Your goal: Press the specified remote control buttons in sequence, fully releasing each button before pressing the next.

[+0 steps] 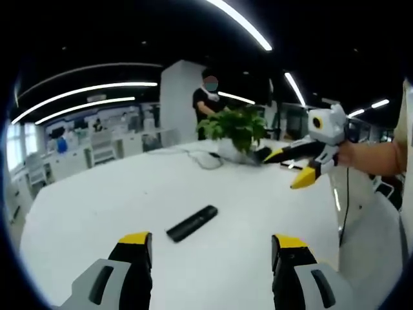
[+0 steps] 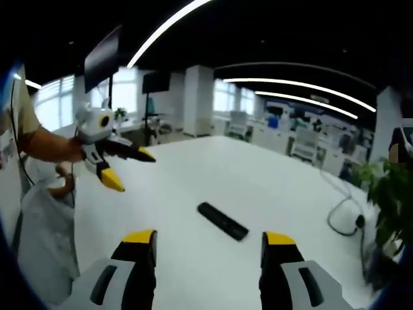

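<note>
A slim black remote control [image 1: 192,223] lies flat on the white table [image 1: 97,206], a short way beyond my left gripper [image 1: 213,248], which stands open with nothing between its yellow-tipped jaws. My right gripper [image 1: 289,168] hovers open above the table's right side, held by a person's hand. In the right gripper view the remote [image 2: 222,221] lies just ahead of my open right gripper [image 2: 208,242]. The left gripper [image 2: 129,169] hangs open in the air at the left. Neither gripper touches the remote.
A potted green plant [image 1: 239,126] stands at the table's far side, with a cable [image 1: 206,158] beside it. A person [image 1: 208,103] stands behind the plant. In the right gripper view the plant [image 2: 390,194] and cable [image 2: 342,213] sit at the right. Office desks lie beyond.
</note>
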A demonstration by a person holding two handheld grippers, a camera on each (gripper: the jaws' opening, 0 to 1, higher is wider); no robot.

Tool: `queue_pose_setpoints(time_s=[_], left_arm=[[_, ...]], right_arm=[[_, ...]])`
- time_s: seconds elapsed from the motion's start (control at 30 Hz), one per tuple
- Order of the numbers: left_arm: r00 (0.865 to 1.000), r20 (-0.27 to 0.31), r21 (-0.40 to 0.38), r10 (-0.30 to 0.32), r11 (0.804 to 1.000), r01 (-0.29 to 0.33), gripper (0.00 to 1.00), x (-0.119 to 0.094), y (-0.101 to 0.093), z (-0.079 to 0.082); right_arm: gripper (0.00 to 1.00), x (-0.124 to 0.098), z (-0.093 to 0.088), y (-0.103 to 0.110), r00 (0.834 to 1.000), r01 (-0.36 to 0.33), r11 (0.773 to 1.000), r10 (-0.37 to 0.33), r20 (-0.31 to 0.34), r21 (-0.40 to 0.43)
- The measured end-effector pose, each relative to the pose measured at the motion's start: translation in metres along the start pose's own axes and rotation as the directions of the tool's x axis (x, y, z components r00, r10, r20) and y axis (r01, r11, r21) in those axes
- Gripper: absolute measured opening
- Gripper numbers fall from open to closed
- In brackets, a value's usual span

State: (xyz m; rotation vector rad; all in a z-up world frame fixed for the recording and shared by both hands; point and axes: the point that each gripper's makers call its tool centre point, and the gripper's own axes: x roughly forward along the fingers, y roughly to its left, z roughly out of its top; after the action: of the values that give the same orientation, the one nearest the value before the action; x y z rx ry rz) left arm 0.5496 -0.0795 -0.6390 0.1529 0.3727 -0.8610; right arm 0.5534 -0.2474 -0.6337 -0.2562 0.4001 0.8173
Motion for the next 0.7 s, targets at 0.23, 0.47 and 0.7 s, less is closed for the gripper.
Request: queue_pose_setpoints(time_s=[0.23,0.47,0.7], left_arm=[[1.0,-0.008,0.019,-0.011,1.0,0.011,0.77,0.007,0.009,0.002],[1.0,-0.025,0.022,-0.019,1.0,0.019,0.77,0.015,0.017,-0.001],[0.999,-0.03,0.026,-0.026,0.999,0.027,0.77,0.023,0.023,0.003]], right_arm=[[0.63,0.008,0.004,-0.006,1.0,-0.011,1.0,0.01,-0.014,-0.018],[0.63,0.018,0.004,-0.012,0.999,-0.025,0.999,0.024,-0.034,-0.041],[0.64,0.028,0.004,-0.016,0.998,-0.038,0.997,0.034,-0.059,-0.06]])
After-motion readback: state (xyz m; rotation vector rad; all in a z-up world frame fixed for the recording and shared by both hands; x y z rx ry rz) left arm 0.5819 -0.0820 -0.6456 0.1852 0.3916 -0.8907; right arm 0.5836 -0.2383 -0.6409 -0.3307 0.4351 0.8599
